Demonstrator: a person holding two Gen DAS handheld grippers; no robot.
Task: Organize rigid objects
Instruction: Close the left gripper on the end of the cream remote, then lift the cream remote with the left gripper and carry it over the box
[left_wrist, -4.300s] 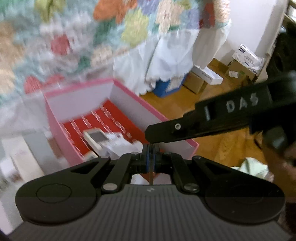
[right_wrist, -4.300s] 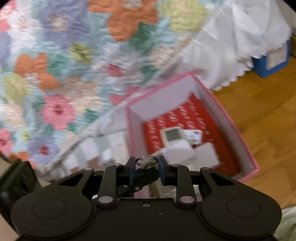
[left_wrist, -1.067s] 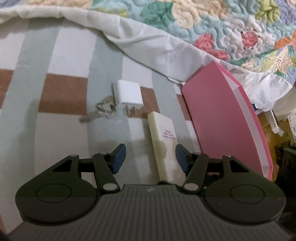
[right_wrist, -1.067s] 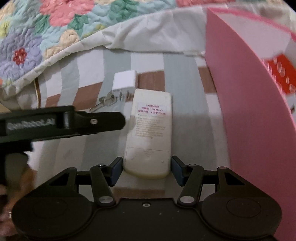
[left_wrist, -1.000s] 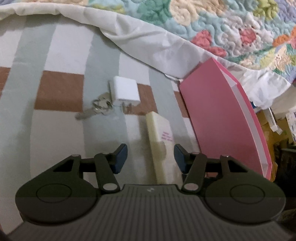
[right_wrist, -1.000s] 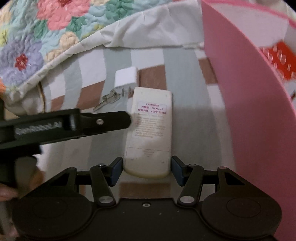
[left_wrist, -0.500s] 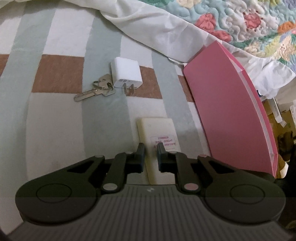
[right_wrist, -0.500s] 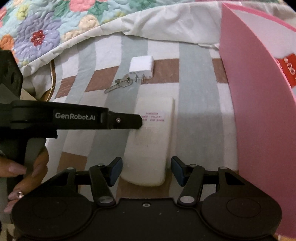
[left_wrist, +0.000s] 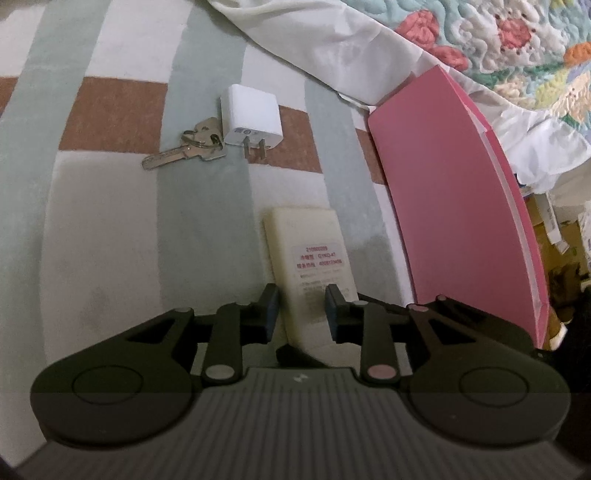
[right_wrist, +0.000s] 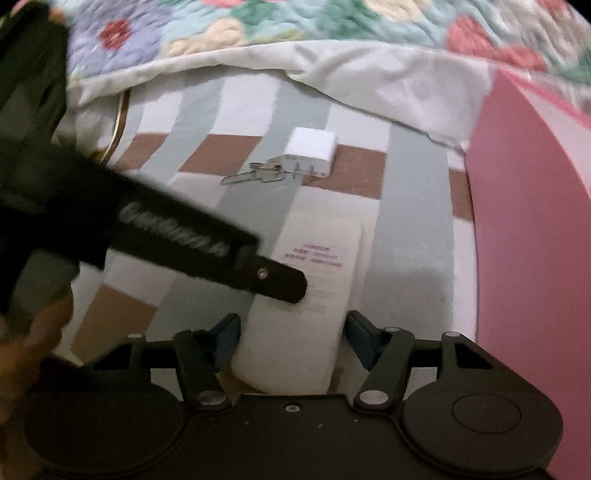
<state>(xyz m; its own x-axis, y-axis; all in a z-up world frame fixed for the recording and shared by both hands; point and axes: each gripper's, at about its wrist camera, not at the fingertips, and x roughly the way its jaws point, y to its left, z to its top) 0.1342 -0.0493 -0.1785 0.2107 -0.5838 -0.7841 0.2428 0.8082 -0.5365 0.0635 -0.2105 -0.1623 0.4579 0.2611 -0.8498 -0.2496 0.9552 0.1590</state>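
The cream remote (left_wrist: 306, 254) lies on the striped bed between both grippers' opening jaws, unclamped; left gripper (left_wrist: 301, 308), right gripper (right_wrist: 291, 338); charger (left_wrist: 251, 114) and keys (left_wrist: 184, 153) far, pink box (left_wrist: 454, 206) right

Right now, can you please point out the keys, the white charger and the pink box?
keys (left_wrist: 184, 152): left wrist view, on the long key's blade.
white charger (left_wrist: 251, 113): left wrist view, on its flat top face.
pink box (left_wrist: 454, 206): left wrist view, on its outer side wall.
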